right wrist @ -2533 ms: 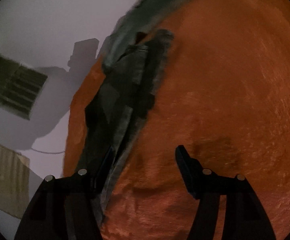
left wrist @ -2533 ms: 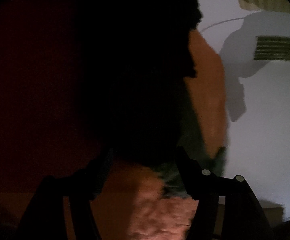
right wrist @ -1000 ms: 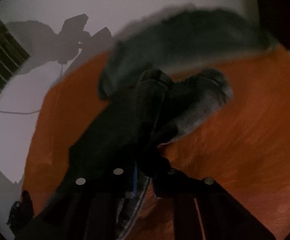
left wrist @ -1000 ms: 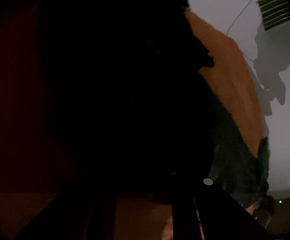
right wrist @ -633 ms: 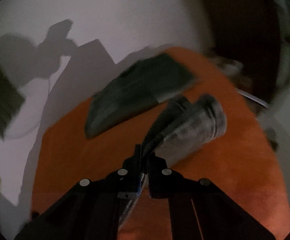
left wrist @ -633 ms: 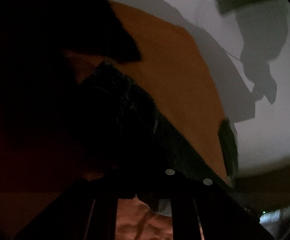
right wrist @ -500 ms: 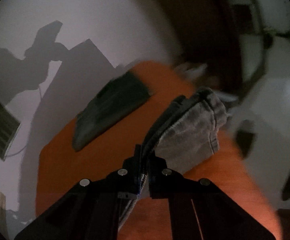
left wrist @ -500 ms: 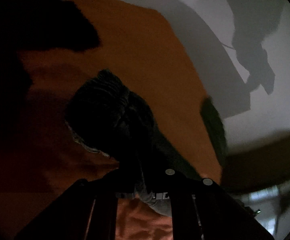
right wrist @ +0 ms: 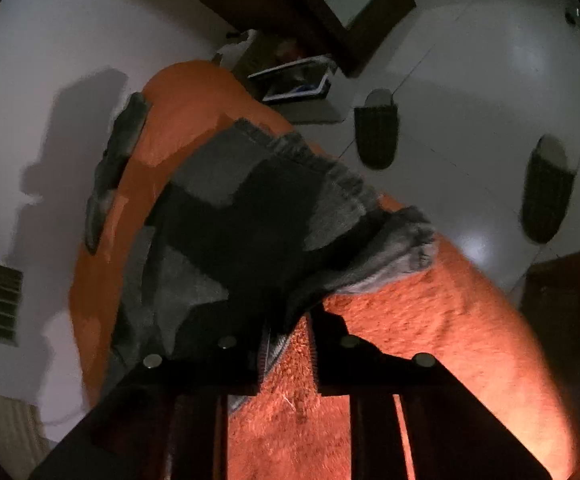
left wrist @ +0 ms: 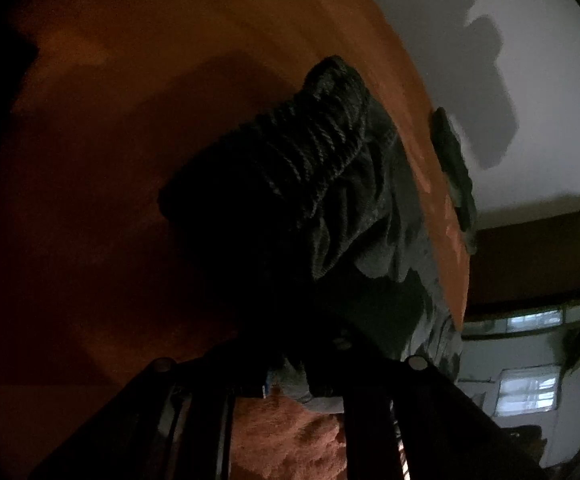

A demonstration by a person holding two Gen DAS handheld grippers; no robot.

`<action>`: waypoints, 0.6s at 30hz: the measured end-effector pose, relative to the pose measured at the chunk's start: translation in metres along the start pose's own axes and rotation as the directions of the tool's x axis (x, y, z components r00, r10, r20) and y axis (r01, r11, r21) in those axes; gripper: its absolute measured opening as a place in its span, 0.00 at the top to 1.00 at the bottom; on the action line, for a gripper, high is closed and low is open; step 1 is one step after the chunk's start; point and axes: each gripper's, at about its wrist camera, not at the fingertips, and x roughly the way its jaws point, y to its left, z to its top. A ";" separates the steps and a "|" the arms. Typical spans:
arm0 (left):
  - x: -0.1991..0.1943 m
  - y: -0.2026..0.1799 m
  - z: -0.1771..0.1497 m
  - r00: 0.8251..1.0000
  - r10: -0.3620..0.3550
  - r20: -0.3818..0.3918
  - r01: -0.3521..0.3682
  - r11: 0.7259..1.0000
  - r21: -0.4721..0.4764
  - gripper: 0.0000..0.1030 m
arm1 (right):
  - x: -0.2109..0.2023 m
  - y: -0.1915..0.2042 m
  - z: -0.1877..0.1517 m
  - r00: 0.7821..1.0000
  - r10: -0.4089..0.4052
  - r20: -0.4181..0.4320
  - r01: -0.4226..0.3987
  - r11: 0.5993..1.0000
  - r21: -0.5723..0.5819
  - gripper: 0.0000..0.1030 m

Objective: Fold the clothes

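Both tongs, left (left wrist: 285, 376) and right (right wrist: 285, 344), are pinched on the grey garment (right wrist: 249, 208), apparently shorts, held over the orange blanket (right wrist: 430, 328). Keep the edges level and taut when laying it down.

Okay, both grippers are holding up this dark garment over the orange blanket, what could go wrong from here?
1. The left gripper pinches a thick bunch of the dark garment; layers could slip out unevenly and spoil the fold.
2. The right gripper holds only a thin edge, so a tug might pull it free.
3. The garment hangs near the orange blanket edge, above the floor; a dropped end may slide off. Dim light also hides the left side.
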 end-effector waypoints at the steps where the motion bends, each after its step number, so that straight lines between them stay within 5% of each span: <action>1: -0.005 -0.004 0.000 1.000 0.006 -0.005 -0.006 1.000 0.004 0.84 | -0.013 0.013 -0.001 0.998 -0.049 0.035 0.051 0.997 -0.054 0.85; 3: -0.021 -0.010 -0.005 1.000 0.024 0.006 -0.024 1.000 0.009 0.82 | -0.032 0.044 -0.010 0.993 -0.087 0.081 0.100 0.980 -0.174 0.84; 6: -0.042 -0.013 -0.009 0.996 0.076 0.052 -0.077 0.997 0.003 0.74 | -0.037 0.108 -0.045 0.999 0.018 0.046 0.002 0.918 -0.397 0.83; 8: -0.051 -0.012 -0.012 0.993 0.094 0.075 -0.093 0.996 -0.015 0.63 | -0.040 0.151 -0.068 0.997 0.083 0.009 -0.065 0.844 -0.532 0.78; 10: -0.056 -0.013 -0.014 0.991 0.104 0.085 -0.102 0.994 -0.029 0.57 | -0.013 0.198 -0.109 0.981 0.138 -0.139 -0.196 0.727 -0.658 0.74; 13: -0.032 -0.020 -0.020 0.996 0.081 0.037 -0.080 0.997 -0.024 0.57 | 0.033 0.255 -0.184 0.912 0.161 -0.378 -0.401 0.545 -0.736 0.74; 18: 0.014 -0.020 -0.020 0.996 0.091 -0.002 -0.091 0.995 -0.042 0.57 | 0.089 0.301 -0.305 0.762 0.074 -0.643 -0.614 0.397 -0.682 0.74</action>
